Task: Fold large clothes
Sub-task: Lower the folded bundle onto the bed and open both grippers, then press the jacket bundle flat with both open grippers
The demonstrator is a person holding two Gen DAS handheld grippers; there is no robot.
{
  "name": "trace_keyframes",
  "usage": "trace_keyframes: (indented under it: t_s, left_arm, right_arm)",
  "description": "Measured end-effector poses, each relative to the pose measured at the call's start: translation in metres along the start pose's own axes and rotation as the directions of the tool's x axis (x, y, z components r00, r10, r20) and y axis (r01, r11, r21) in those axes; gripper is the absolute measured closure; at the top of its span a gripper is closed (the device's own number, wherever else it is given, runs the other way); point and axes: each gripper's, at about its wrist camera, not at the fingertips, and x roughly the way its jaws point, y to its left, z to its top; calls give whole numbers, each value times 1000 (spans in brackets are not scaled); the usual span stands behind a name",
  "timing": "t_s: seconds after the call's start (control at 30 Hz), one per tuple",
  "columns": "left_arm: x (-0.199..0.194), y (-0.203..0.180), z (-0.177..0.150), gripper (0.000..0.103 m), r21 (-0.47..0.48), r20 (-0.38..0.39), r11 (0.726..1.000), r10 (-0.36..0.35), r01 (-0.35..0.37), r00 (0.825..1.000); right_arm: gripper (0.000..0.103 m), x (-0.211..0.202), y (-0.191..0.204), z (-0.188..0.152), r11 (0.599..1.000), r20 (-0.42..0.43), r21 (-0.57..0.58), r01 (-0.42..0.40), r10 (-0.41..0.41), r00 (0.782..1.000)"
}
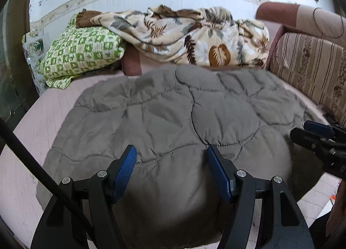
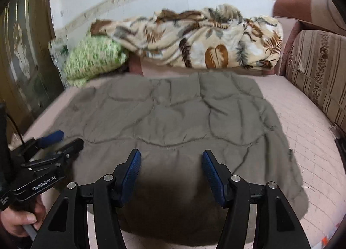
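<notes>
Grey quilted padded garment (image 1: 173, 115) lies spread on the pink bed (image 2: 302, 119). Left gripper (image 1: 172, 156) and right gripper (image 2: 170, 159) hover wide, empty. Only the right view shows a hand (image 2: 19, 218). Garment's near edge is cut off.

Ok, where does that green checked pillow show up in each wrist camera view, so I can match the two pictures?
Left wrist view: green checked pillow at upper left, sharp, past the grey quilt.
Right wrist view: the pillow at upper left, blurred and closer to centre.
Shared landmark: the leaf-print blanket piled just right of it, against the wall.
</notes>
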Motion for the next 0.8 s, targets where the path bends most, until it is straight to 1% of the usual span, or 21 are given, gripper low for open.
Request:
trace_keyframes:
  t_s: [0.1,0.27,0.4,0.6,0.7,0.77,0.8]
  left_arm:
    - [8,-1,-4,33,6,-9,1000,10,-10,1000]
    - [18,-1,-9,30,4,-22,1000,15,-15,1000]
    - [21,-2,-12,29,17,-15,1000,19,-18,1000]
    - [21,-1,-13,28,4,-3,1000,5,-5,1000]
    - [19,2,-13,28,-16,7,1000,-9,9,1000]
    - [16,5,-12,28,-31,21,999,-19,19,1000]
    - [14,6,-11,28,-38,27,999,-24,25,999]
  right_arm:
    - [37,12,3,-4,1000,-24,-8,8,-8,1000]
    - [29,32,-6,-10,1000,-81,9,7,-6,997]
    - [28,39,-4,-14,1000,-98,-9,24,-25,995]
    - [27,40,-4,-16,999,-95,-9,33,-33,995]
    - [27,34,-4,-12,1000,-89,4,28,-28,996]
    - [27,19,-2,-7,1000,-46,13,19,-18,999]
    - [27,8,0,-3,1000,0,10,14,-14,1000]
